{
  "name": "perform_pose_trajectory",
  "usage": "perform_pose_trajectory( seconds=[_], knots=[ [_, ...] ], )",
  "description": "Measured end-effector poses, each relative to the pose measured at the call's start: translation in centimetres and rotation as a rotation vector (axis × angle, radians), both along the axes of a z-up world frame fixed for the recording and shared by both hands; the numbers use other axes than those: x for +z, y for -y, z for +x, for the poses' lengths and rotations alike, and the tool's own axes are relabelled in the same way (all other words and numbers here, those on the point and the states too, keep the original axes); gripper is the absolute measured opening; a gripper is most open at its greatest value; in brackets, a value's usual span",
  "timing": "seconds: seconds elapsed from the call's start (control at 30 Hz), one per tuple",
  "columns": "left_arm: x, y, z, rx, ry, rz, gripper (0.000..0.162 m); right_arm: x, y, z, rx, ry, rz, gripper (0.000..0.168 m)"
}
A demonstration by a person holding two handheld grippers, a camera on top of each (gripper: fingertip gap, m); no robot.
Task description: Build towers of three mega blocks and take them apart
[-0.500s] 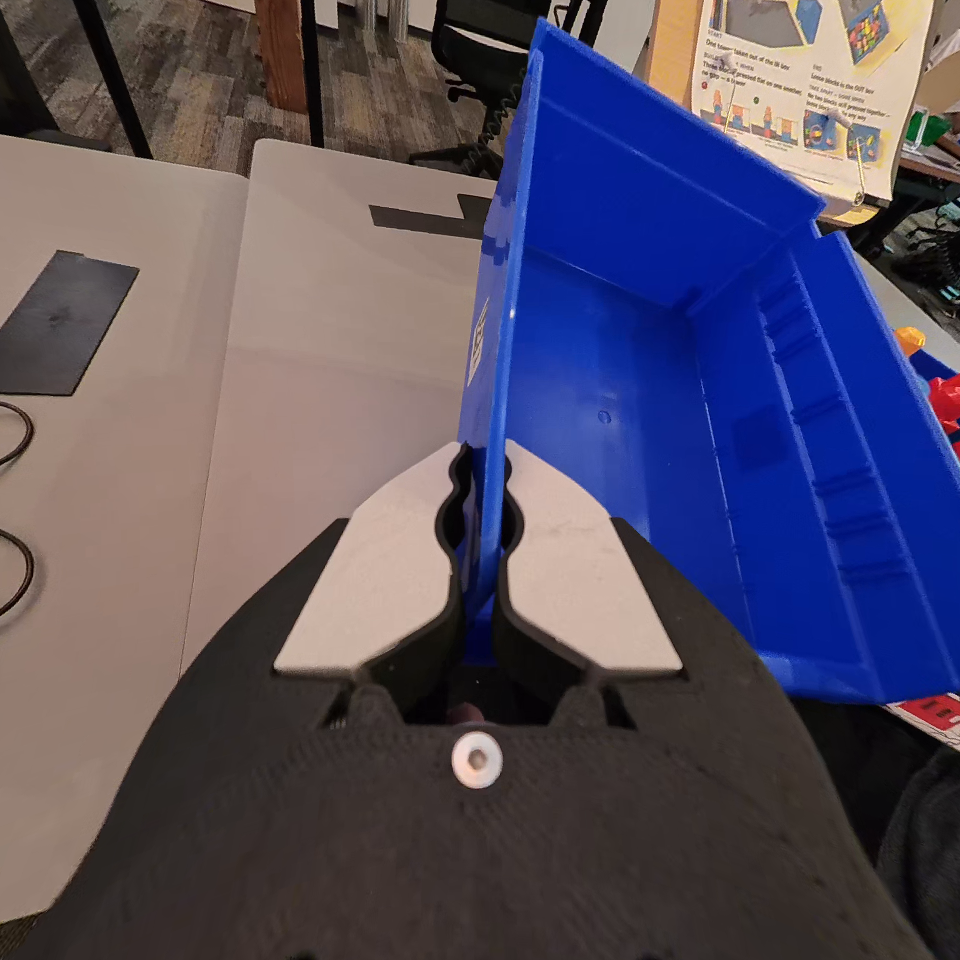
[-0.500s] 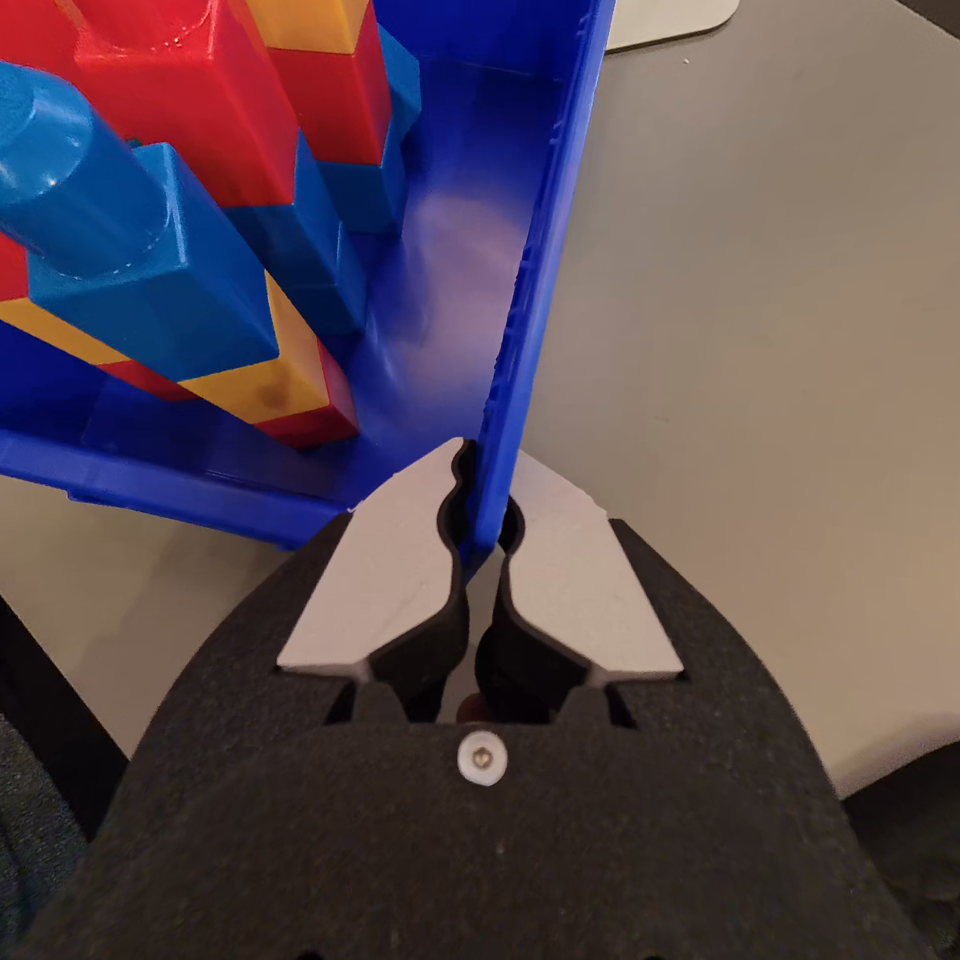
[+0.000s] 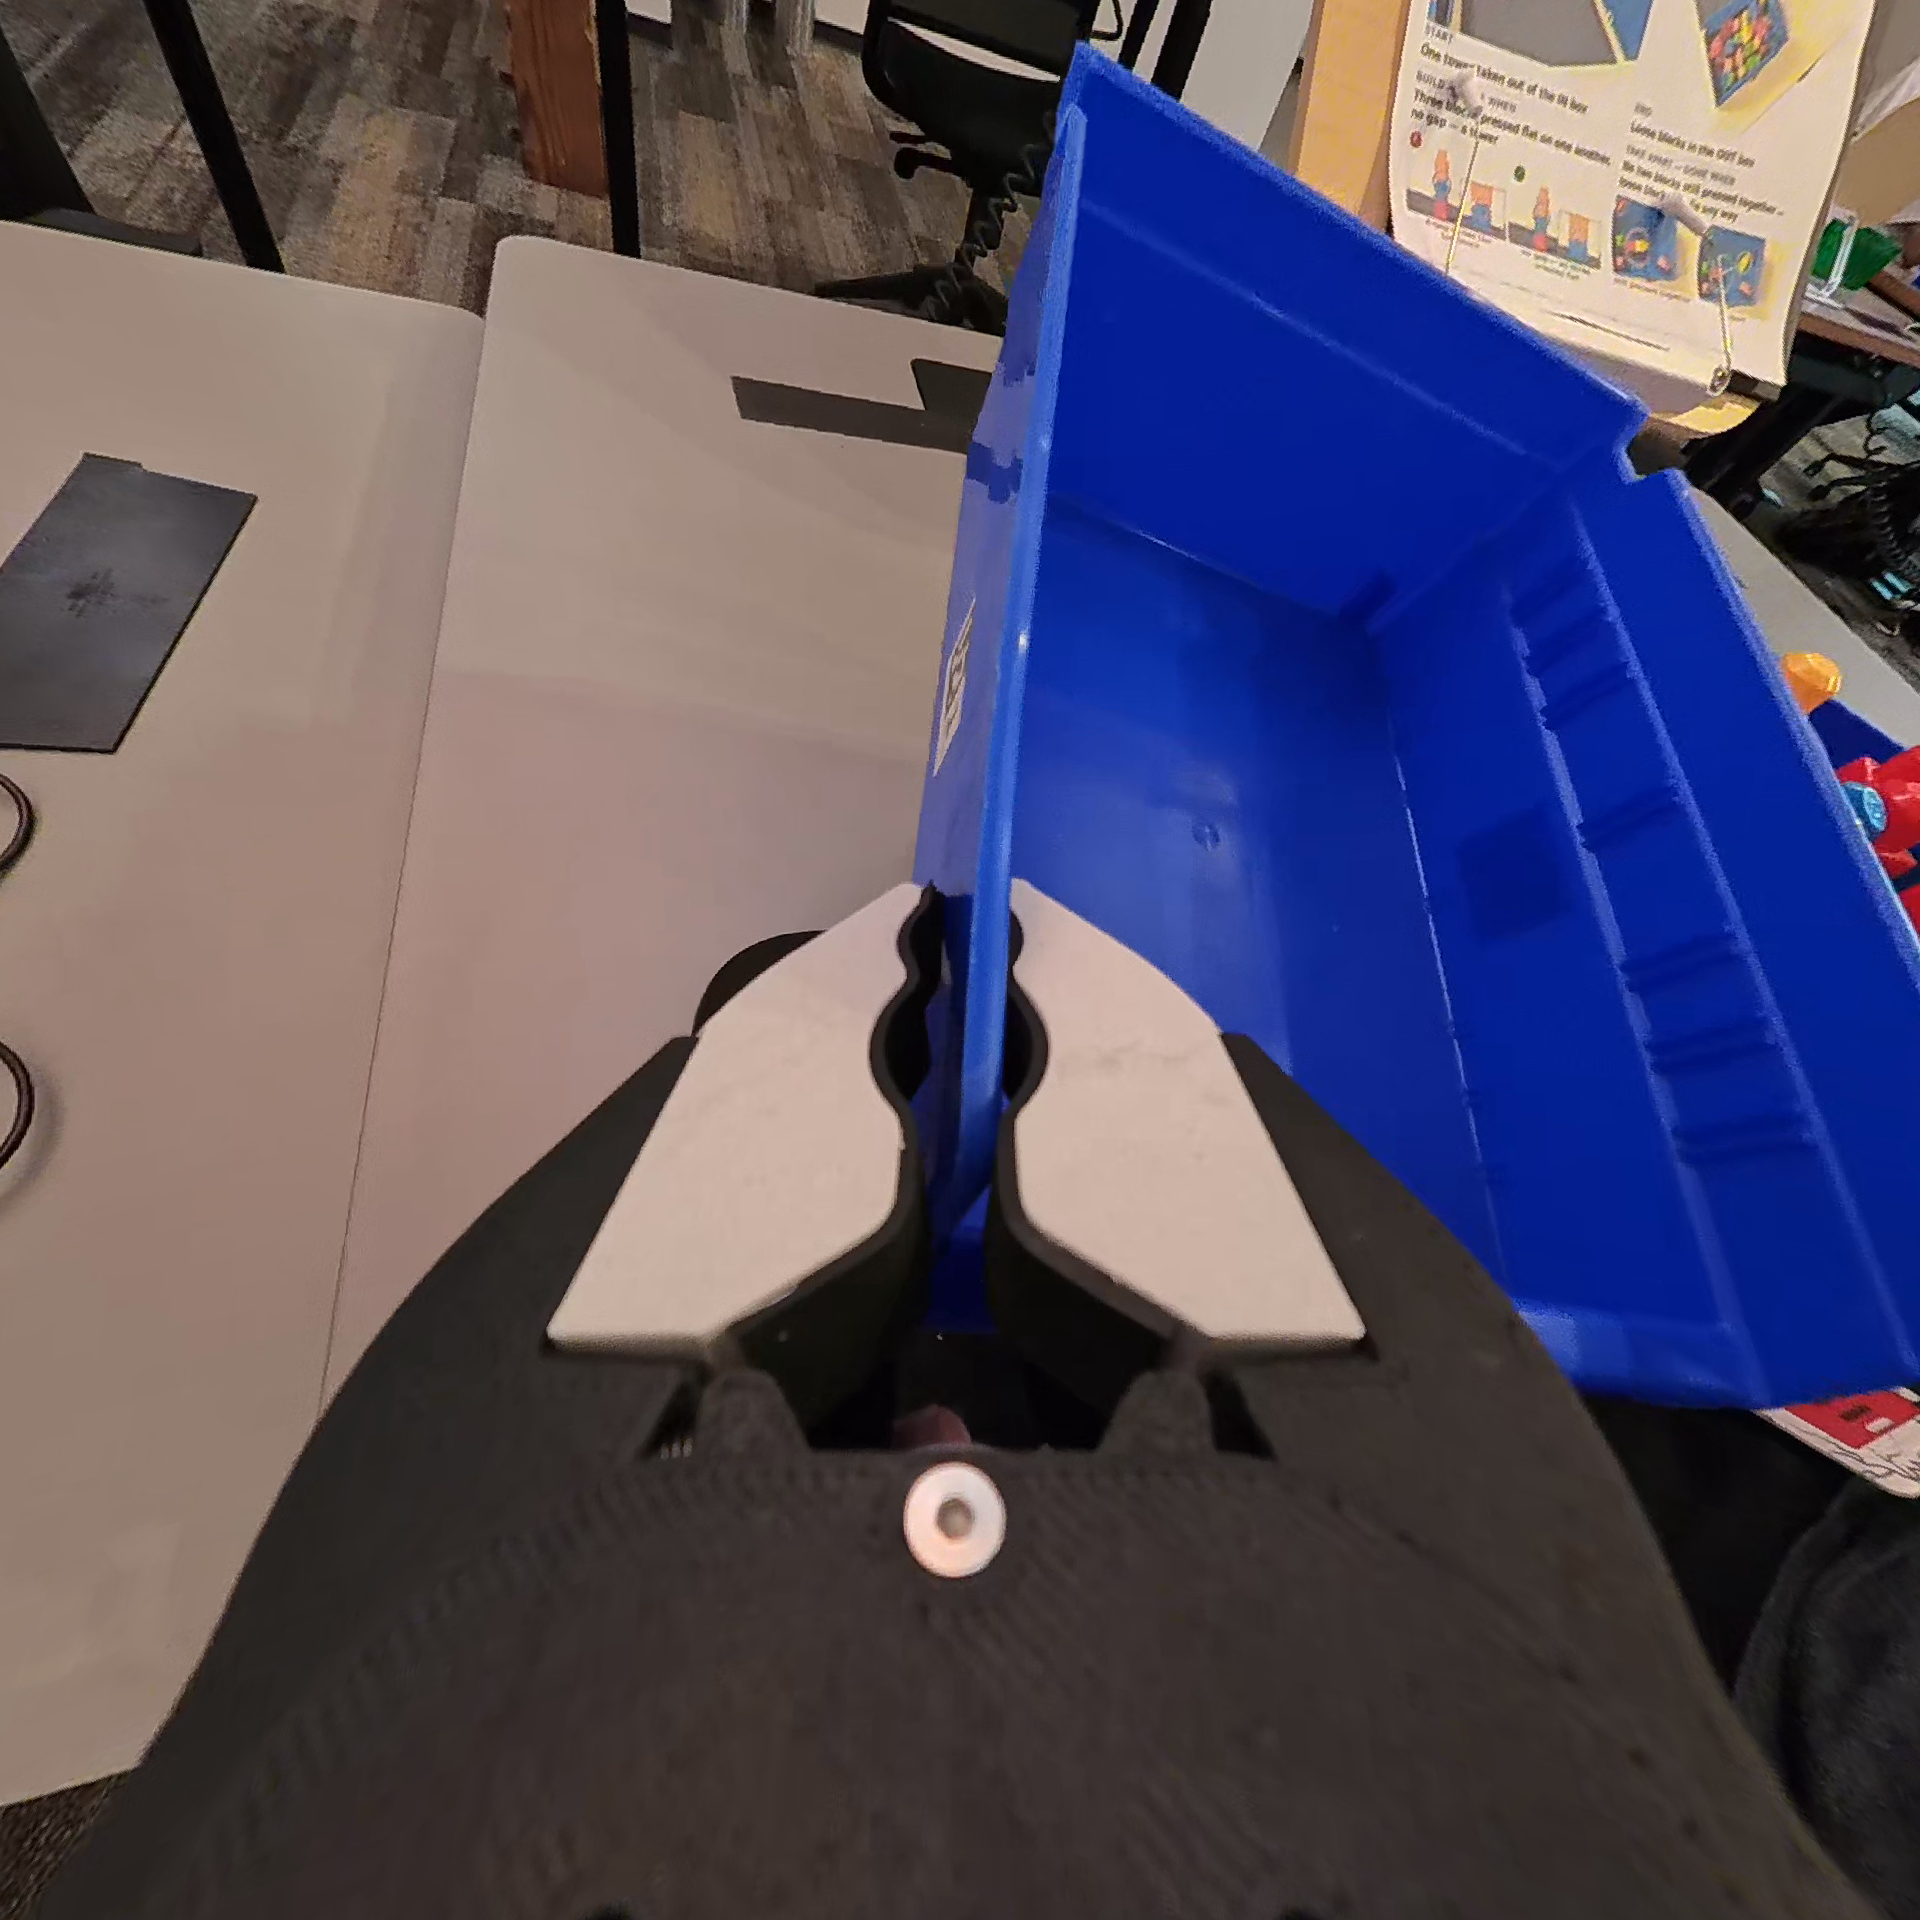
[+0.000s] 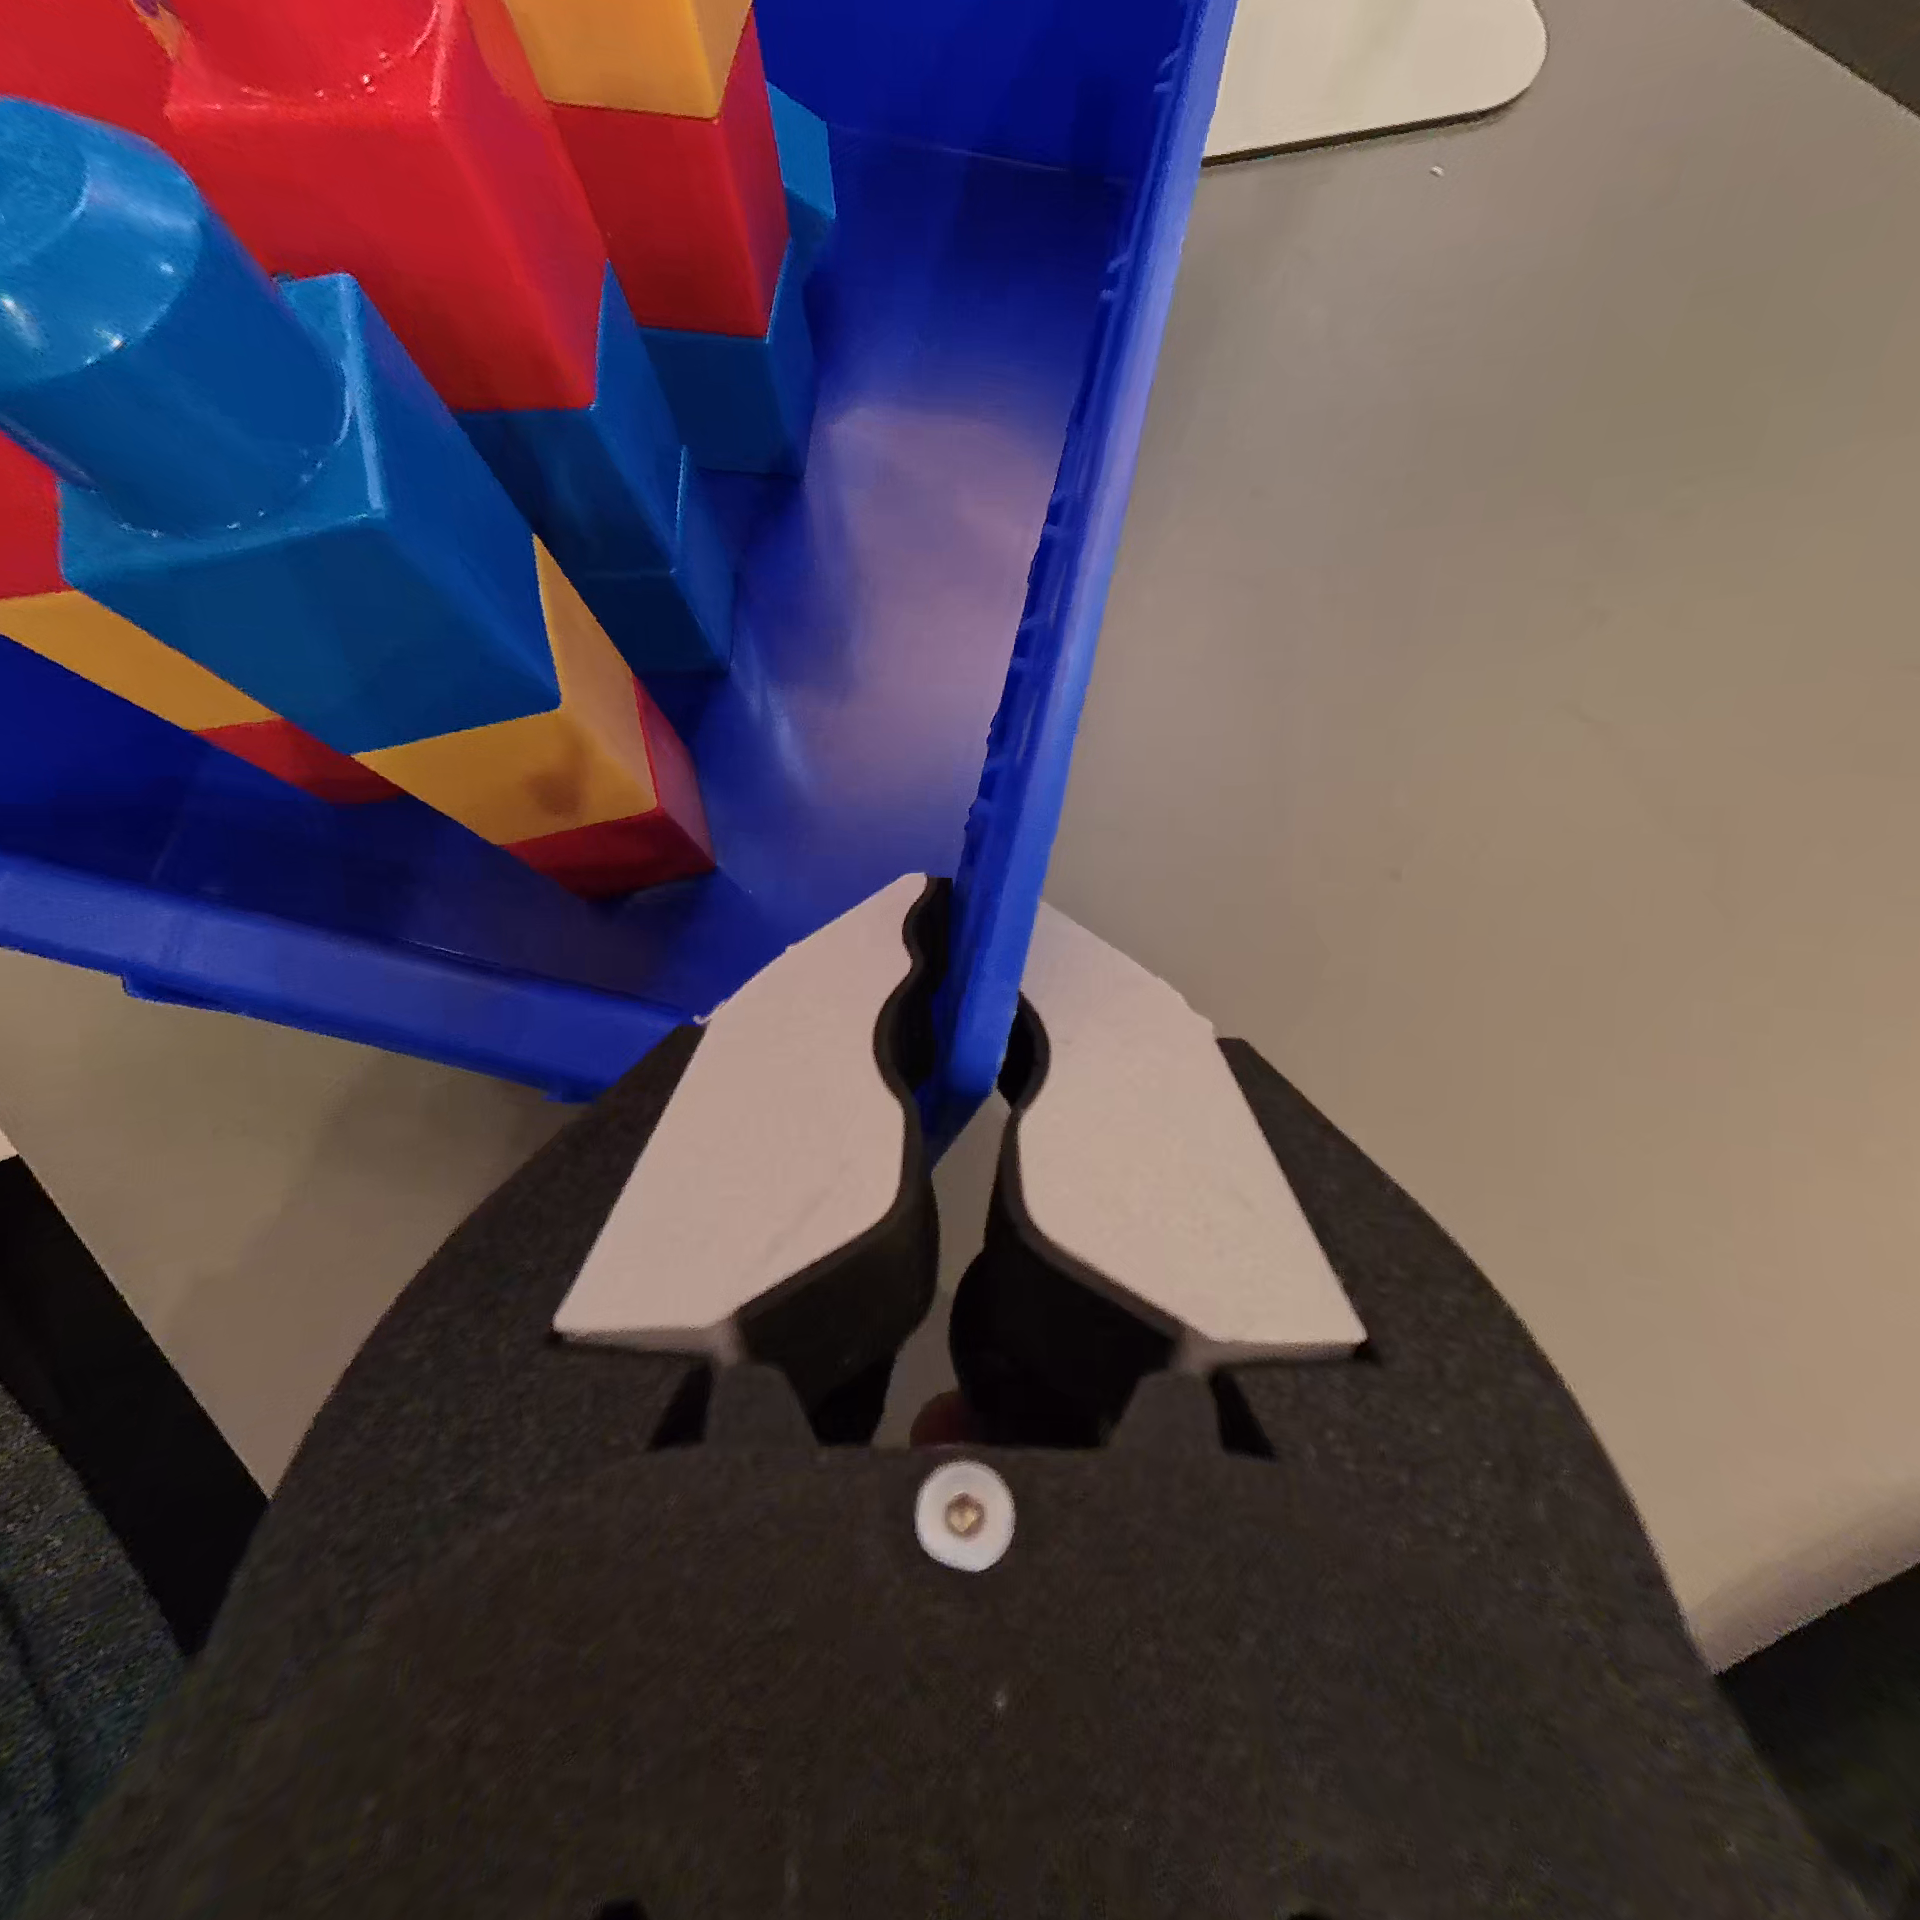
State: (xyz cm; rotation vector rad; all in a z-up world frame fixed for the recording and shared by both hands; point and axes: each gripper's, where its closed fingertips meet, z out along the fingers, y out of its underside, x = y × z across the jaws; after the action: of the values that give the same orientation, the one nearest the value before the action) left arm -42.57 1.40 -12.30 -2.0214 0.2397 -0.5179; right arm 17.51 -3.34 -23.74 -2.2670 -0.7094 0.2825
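My left gripper (image 3: 971, 914) is shut on the left wall of an empty blue bin (image 3: 1226, 644), which sits tilted to the right on the grey table. My right gripper (image 4: 971, 904) is shut on the right wall of a second blue bin (image 4: 1101, 499). That bin holds several towers of red, yellow and blue mega blocks (image 4: 416, 499), standing upright and close together to the left of my right gripper. A few of these blocks (image 3: 1881, 800) also show at the right edge of the left wrist view, beyond the empty bin.
Grey tables (image 3: 644, 748) spread to the left with a black plate (image 3: 94, 613) and black tape (image 3: 831, 405). An instruction poster (image 3: 1600, 156) stands behind the empty bin. Bare table (image 4: 1507, 727) lies right of the full bin. One gripper's finger ends stand about 60 cm off the other's.
Both views have hardly shifted. The right gripper sits slightly lower against the bin wall; both grips are unchanged.
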Motion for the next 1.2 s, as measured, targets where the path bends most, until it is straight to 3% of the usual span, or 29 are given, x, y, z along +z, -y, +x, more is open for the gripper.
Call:
perform_pose_trajectory(
  seconds=[0.73, 1.2],
  knots=[
    [-0.9, 0.0, -1.0, 0.026, 0.021, -0.019, 0.007, 0.0, 0.4, -3.8, 0.037, -0.031, -0.003, 0.004],
    [-0.3, 0.5, -3.8, 0.107, 0.029, 0.005, 0.007, 0.0, -3.6, -9.6, 0.112, -0.054, -0.021, 0.004]
  ],
)
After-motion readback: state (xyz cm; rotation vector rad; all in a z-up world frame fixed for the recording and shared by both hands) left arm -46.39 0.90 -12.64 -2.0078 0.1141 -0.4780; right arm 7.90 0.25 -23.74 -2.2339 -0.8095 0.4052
